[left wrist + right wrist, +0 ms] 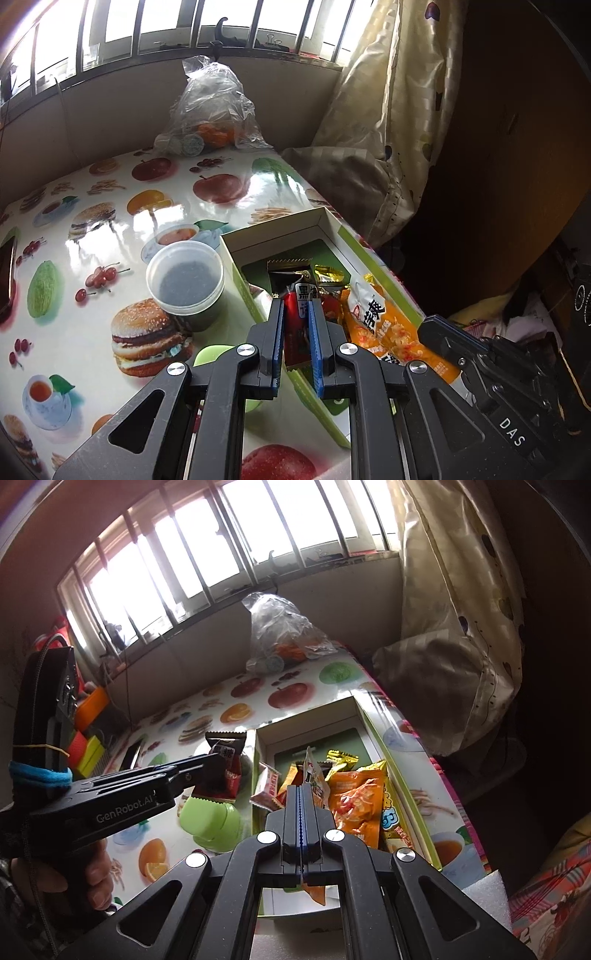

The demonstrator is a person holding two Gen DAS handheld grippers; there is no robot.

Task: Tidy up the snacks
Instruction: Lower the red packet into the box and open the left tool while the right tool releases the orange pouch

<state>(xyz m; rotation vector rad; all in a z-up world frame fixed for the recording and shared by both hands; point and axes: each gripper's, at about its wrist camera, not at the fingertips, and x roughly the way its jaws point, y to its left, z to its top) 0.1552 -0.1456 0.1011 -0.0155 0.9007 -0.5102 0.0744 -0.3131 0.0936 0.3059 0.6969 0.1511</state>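
The far half of the open box point(325, 229) lies bare, snack packets point(373, 314) crowding its near half and a lidded plastic tub point(184, 282) flanking its left wall.

Phone point(7, 273) cut by left edge; orange packet's point(317, 890) lower end hidden behind right claw point(301, 794).

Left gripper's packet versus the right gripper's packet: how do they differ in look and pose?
The red-and-dark packet in the left gripper is a narrow bar wrapper; the orange packet in the right gripper is a flat pouch, white at the top.
The red-and-dark packet fills a visible gap between its jaws; the orange packet is pinched edge-on, jaws nearly meeting.
Both are held above the open box.
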